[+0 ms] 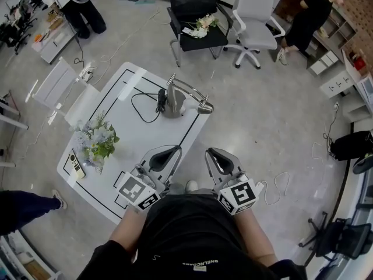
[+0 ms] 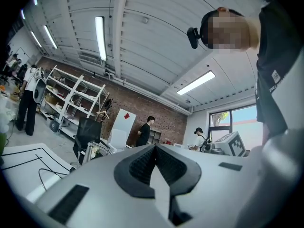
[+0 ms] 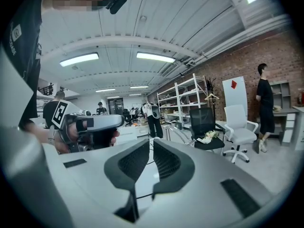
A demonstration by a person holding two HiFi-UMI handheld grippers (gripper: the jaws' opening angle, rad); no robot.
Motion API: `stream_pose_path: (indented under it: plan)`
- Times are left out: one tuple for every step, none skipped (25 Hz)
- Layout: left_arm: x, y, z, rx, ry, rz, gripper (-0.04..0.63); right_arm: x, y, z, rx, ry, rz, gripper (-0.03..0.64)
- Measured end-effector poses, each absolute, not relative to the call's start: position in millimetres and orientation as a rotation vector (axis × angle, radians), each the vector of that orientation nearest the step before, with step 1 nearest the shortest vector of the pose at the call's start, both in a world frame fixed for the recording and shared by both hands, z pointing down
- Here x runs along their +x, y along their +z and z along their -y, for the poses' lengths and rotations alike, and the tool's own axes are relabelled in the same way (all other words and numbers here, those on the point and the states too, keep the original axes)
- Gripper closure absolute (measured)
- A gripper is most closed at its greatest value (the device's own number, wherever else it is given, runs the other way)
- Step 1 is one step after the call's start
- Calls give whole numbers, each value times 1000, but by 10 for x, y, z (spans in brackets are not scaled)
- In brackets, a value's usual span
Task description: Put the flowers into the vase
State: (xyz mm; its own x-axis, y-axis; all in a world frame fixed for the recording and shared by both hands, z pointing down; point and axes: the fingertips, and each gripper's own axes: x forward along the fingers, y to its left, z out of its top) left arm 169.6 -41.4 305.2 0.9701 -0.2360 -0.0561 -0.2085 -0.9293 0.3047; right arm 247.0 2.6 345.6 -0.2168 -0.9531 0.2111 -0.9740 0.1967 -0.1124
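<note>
We see left gripper [image 1: 175, 150] jaws pressed together, empty. Right gripper [image 1: 211, 153] jaws a slit apart, nothing between. Both held at the table's [image 1: 125, 77] near end. Loose flowers [image 1: 201, 27] lie on black chair [image 1: 195, 4] seat, beyond the table's far end. Vase [image 1: 96, 160], holding a bunch, stands at the left edge.
</note>
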Motion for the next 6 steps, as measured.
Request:
stream_pose_path:
  plan:
    - [1700, 3036, 419, 2821, -140, 324, 591, 2472, 3446, -15, 1900, 334, 2357, 583]
    - [1699, 3029, 421, 2823, -142, 323, 591, 2469, 3442, -10, 1899, 333, 2357, 583]
    - [1691, 3033, 420, 2825, -140, 325, 591, 2460, 3446, -10, 1898, 336, 2357, 583]
    - [1680, 3044, 420, 2826, -135, 328, 591, 2448, 3455, -13, 1897, 339, 2358, 583]
    - [1669, 3057, 421, 2828, -130, 332, 591, 2436, 3465, -16, 1897, 343, 2358, 583]
    - [1657, 3072, 422, 2830, -124, 335, 591, 2423, 3476, -19, 1896, 346, 2358, 583]
